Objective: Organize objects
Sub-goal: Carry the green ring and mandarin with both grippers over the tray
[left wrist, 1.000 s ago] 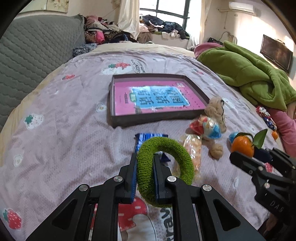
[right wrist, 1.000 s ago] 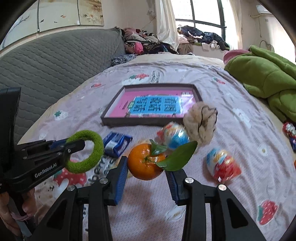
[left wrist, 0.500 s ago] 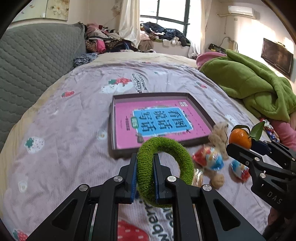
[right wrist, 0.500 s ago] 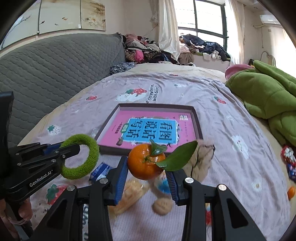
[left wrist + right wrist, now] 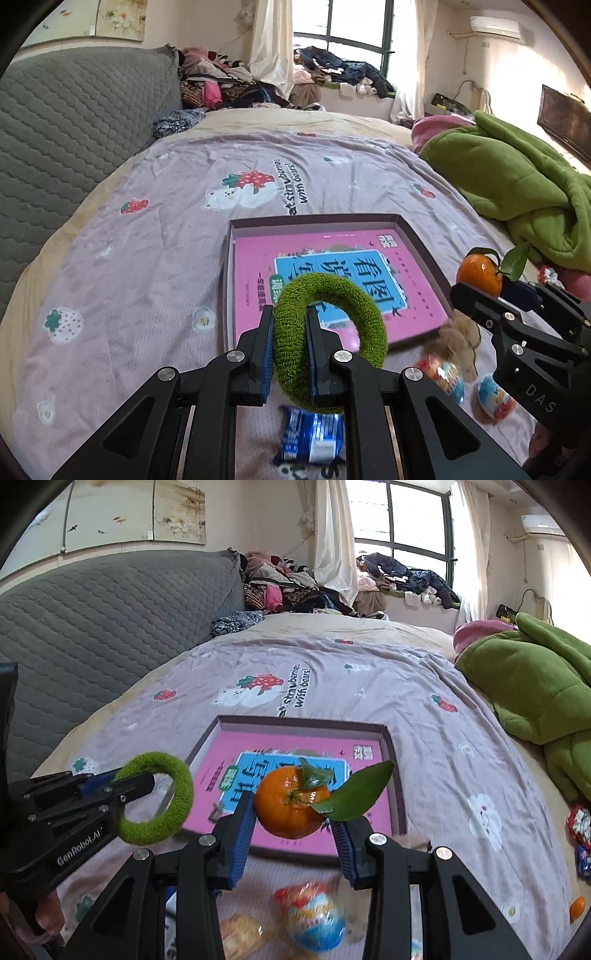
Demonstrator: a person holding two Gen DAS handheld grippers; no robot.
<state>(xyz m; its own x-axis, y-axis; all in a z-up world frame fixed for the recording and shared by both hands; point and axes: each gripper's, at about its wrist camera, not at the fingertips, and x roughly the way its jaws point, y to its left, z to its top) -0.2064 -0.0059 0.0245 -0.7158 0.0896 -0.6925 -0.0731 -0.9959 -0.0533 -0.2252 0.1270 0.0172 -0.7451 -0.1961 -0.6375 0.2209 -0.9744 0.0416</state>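
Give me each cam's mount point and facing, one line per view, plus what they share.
Left wrist: on the left hand-held gripper, looking down its fingers over the bed at the tray; its pads clamp the green ring; right hand-held gripper at right edge.
Right wrist: on the right hand-held gripper, same facing; pads grip the orange; left gripper and fingers of a hand at left.
Shared: tray, ring, orange, wrapped egg toy.
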